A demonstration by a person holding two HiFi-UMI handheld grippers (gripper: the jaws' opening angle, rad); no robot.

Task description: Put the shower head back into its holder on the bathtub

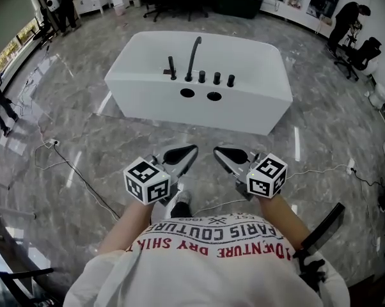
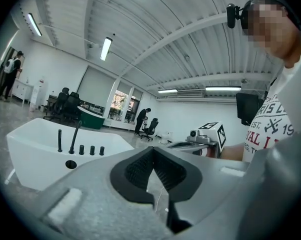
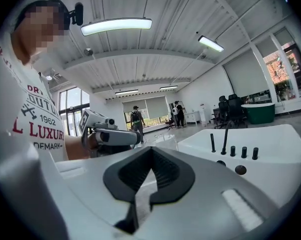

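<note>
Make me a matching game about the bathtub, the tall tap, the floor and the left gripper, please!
Things:
1 bathtub
2 tall tap
3 floor
4 left gripper

Matches:
A shut, holding nothing
B white
C grey and shiny
D black and curved

Pairs: 1-B, 2-D, 3-C, 4-A

- I see a glossy grey marbled floor (image 1: 84, 126) carrying everything.
- A white bathtub (image 1: 180, 110) stands on it at 12 o'clock.
- A dark cable (image 1: 77, 174) trails over it at 9 o'clock.
- A black office chair (image 1: 362, 53) stands at 2 o'clock.
</note>
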